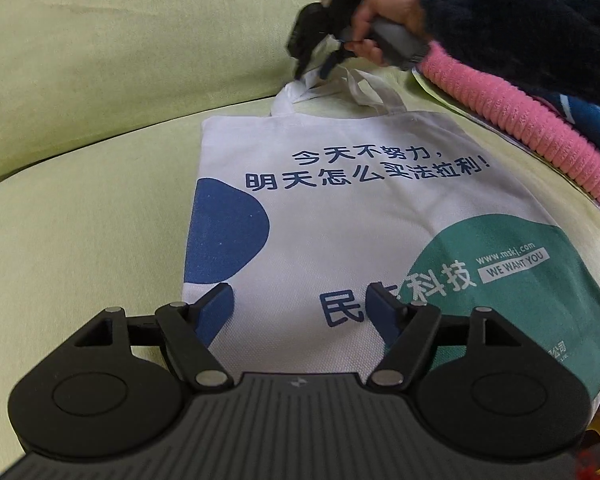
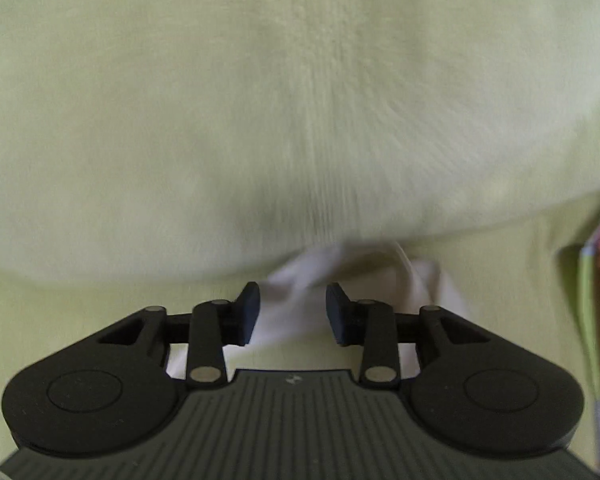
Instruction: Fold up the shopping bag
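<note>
**Right gripper at the handles, fold not yet begun**

The shopping bag (image 1: 360, 216) lies flat and unfolded on the green sofa cushion (image 1: 80, 240), printed side up, its mouth and handles (image 1: 340, 88) toward the sofa back (image 1: 120, 40), its bottom edge toward my left gripper. The body looks smooth; only the two straps are bunched and twisted at the far end.

My right gripper (image 1: 312, 68) is down at those straps. From its own wrist camera I see white strap fabric (image 2: 296, 300) running between the two pads (image 2: 248, 312), which stand apart with a clear gap; nothing is pinched yet. That view is smeared with motion blur, so I cannot say whether the pads touch the cloth.

My left gripper (image 1: 300, 304) hovers over the bottom of the bag, fingers spread wide, holding nothing. Whether its tips touch the canvas I cannot tell.

I judge this to be the opening step: securing the handles so they can be laid down onto the bag's face before the body is folded. The next move calls for closing the right pads on both straps together, not just one, then carrying them toward me onto the print. The left should press or pinch the bottom so the bag does not slide on the soft cushion.

To the right, a pink knit item (image 1: 520, 128) on a pile of things sits just beside the bag's edge; I should keep the fold clear of it.
</note>
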The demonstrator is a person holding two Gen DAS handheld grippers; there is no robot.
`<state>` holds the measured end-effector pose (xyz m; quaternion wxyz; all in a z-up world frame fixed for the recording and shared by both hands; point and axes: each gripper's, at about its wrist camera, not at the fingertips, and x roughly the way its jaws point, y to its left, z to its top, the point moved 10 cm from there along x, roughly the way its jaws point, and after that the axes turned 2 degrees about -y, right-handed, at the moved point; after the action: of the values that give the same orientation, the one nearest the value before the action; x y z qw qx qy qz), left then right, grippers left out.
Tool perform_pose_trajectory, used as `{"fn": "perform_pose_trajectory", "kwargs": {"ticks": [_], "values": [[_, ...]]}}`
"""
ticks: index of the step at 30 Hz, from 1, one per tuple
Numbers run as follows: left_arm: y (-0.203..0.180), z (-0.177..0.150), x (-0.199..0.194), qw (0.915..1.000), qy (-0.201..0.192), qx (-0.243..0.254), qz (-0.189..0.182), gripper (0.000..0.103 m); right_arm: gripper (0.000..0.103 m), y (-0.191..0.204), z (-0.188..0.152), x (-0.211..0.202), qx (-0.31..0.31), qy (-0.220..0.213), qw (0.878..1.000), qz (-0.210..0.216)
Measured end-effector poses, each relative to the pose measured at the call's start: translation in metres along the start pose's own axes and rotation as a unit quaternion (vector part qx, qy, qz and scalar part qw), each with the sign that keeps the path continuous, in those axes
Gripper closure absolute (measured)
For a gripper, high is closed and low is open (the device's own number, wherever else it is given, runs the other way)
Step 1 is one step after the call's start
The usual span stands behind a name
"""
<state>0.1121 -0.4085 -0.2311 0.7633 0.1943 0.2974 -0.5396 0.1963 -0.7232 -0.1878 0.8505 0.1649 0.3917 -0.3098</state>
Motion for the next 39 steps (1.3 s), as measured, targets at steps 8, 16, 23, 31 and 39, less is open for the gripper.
{"fn": "perform_pose_trajectory", "kwargs": {"ticks": [8, 16, 23, 31, 39], "values": [[-0.002, -0.026, -0.042, 0.9988, 0.032, -0.031, -0.019, 0.055, 0.071, -0.010, -0.192, -0.191, 0.007, -0.067, 0.995, 0.071], [-0.023, -0.072, -0.082, 0.9965, 0.068, 0.022, 0.045, 0.058, 0.071, 0.001, -0.366, -0.267, 0.023, -0.005, 1.000, -0.016], [-0.013, -0.099, -0.118, 0.9888, 0.103, -0.090, 0.061, 0.063, 0.071, -0.009, -0.382, -0.294, 0.061, -0.013, 0.998, -0.031], [0.011, -0.094, -0.117, 0.9294, 0.052, -0.363, -0.042, 0.060, 0.067, 0.013, -0.381, -0.312, 0.105, -0.046, 0.993, 0.012], [0.028, -0.127, -0.077, 0.7546, 0.004, -0.634, -0.170, 0.056, 0.067, 0.005, -0.382, -0.310, 0.159, -0.051, 0.985, 0.033]]}}
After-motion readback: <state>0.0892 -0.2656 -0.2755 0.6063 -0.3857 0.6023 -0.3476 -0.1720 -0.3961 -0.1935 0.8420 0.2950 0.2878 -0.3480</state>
